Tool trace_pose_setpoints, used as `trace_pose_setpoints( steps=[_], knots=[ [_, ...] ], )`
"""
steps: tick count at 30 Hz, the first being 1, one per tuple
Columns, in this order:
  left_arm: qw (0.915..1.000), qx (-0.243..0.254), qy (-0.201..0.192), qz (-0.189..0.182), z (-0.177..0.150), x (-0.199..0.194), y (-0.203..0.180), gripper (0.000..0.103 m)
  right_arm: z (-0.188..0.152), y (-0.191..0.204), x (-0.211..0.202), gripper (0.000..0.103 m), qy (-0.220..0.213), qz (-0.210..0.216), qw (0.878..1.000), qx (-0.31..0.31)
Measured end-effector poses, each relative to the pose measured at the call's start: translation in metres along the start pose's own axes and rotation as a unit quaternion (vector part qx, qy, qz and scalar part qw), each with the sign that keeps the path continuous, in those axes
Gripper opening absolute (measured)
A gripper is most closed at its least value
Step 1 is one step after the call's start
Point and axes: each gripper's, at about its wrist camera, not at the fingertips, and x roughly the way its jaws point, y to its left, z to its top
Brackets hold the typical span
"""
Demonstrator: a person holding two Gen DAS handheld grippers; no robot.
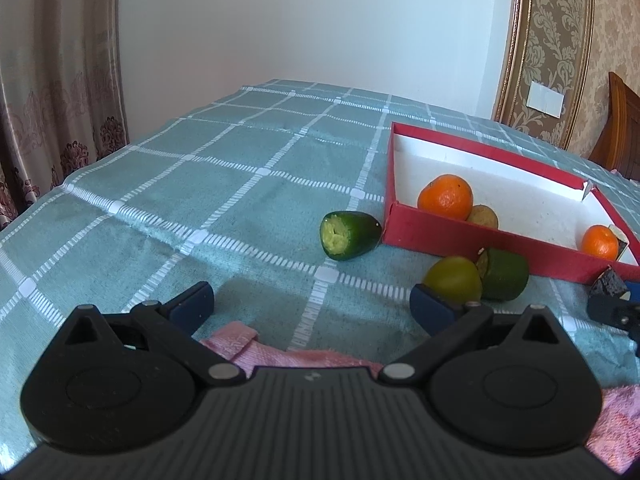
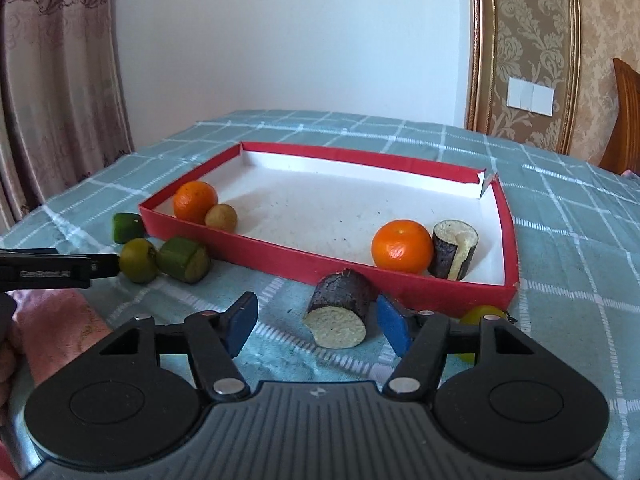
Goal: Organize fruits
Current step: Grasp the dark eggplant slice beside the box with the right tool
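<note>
In the red box [image 2: 224, 236] we count four pieces; five left outside on the cloth. Our right gripper [image 2: 316, 324] brackets a dark chunk [image 2: 340, 312], not clamped; left gripper [image 1: 312, 304] wide, empty.

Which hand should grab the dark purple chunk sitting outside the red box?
The right. The right tool already has the dark purple chunk between its open fingers, just outside the red box. The left tool points at bare tablecloth.
</note>
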Motion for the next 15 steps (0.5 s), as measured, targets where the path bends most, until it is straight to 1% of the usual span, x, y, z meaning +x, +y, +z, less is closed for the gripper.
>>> trace_pose_setpoints(
  steps=[2, 3, 4, 8, 10, 12, 15],
  knots=[
    [1.0, 0.0, 0.0, 0.0, -0.0002, 0.0, 0.0001, 0.103, 0.0002, -0.0014, 0.0056, 0.064, 0.007, -0.004, 1.0, 0.004],
    [1.0, -0.001, 0.0, 0.0, -0.0002, -0.0001, 0.0, 0.103, 0.0001, -0.0019, 0.0082, 0.059, 0.011, -0.006, 1.0, 0.005],
    [1.0, -0.001, -0.001, -0.001, -0.0002, -0.0001, 0.0001, 0.103, -0.0002, -0.0027, 0.0103, 0.056, 0.015, -0.006, 1.0, 0.007],
    [1.0, -0.002, -0.001, -0.002, -0.0002, -0.0002, -0.0001, 0.103, -0.0016, -0.0026, 0.0118, 0.05, 0.015, -0.015, 1.0, 0.008],
    [1.0, -0.003, -0.002, -0.002, -0.0003, -0.0003, 0.0006, 0.103, -0.0021, -0.0033, 0.0117, 0.045, 0.014, -0.019, 1.0, 0.01],
    [1.0, -0.003, -0.002, -0.003, -0.0003, 0.0, 0.0007, 0.103, -0.0031, -0.0051, 0.0108, 0.037, 0.011, -0.026, 0.999, 0.016],
    [1.0, -0.002, -0.001, -0.001, -0.0003, 0.0001, 0.0007, 0.103, -0.0038, -0.0051, 0.0095, 0.036, 0.009, -0.027, 0.999, 0.018]
  ],
)
